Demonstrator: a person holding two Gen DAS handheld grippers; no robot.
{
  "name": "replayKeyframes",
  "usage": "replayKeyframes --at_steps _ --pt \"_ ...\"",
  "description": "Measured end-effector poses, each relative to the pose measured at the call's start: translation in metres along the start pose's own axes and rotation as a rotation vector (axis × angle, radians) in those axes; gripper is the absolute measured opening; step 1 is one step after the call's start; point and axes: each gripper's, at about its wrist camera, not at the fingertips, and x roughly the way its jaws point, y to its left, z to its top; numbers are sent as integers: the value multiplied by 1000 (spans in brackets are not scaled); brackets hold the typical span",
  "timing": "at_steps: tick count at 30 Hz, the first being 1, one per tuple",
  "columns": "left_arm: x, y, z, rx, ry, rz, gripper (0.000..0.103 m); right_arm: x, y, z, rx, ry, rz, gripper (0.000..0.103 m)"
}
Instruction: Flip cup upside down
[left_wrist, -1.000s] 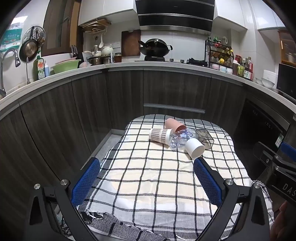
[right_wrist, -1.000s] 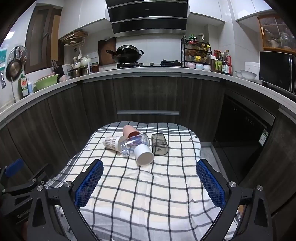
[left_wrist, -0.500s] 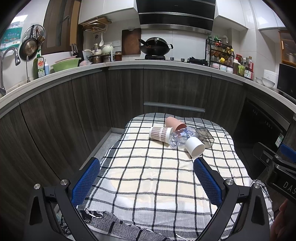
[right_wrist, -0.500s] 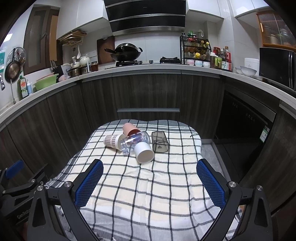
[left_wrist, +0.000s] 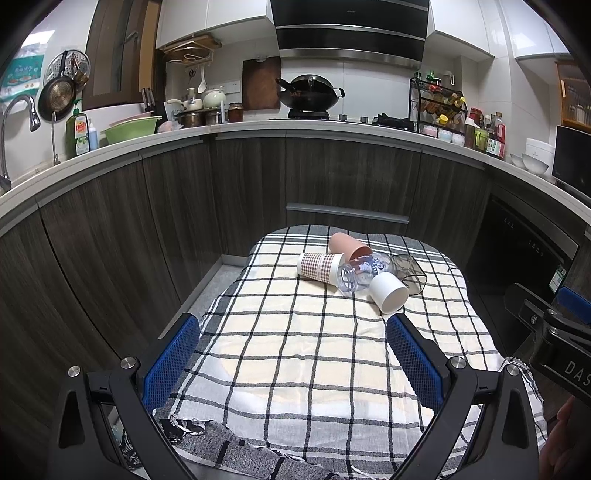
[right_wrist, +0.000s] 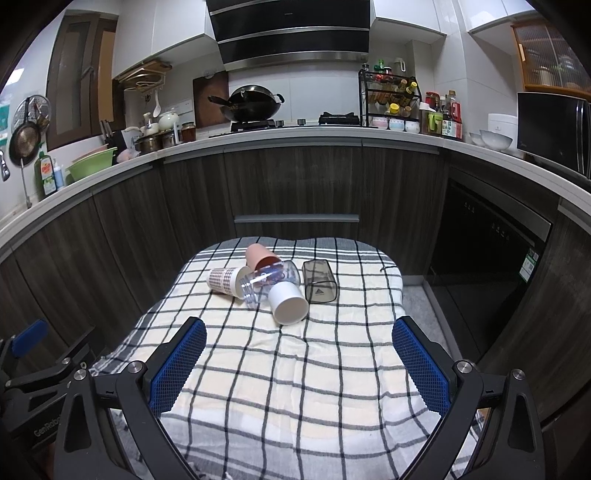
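Observation:
Several cups lie on their sides in a cluster at the far end of a checked cloth (left_wrist: 295, 350) (right_wrist: 295, 387): a white cup (left_wrist: 388, 294) (right_wrist: 287, 302), a clear printed cup (left_wrist: 360, 272) (right_wrist: 267, 282), a brown-checked paper cup (left_wrist: 317, 266) (right_wrist: 224, 280), a pink cup (left_wrist: 345, 245) (right_wrist: 260, 256) and a smoky transparent cup (left_wrist: 410, 271) (right_wrist: 319, 282). My left gripper (left_wrist: 291, 354) is open and empty, well short of the cups. My right gripper (right_wrist: 299, 360) is open and empty too, also short of them.
The cloth covers a small table in front of dark wood kitchen cabinets (left_wrist: 332, 177). A counter (right_wrist: 295, 138) with a wok, pots and bottles runs behind. The right gripper's body shows at the right edge of the left wrist view (left_wrist: 554, 332).
Both views have shifted very slightly; the cups sit a touch lower and nearer in the right wrist view. The cups themselves have not moved.

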Motion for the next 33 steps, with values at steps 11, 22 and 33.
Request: replayKeyframes --at_steps 11,22,33 --pt "1 1 -2 -1 7 -4 103 0 0 0 1 1 0 101" --pt "1 1 -2 -2 12 -5 103 0 0 0 2 4 3 101" --pt "4 2 -1 -4 15 -2 103 0 0 0 2 7 4 101"
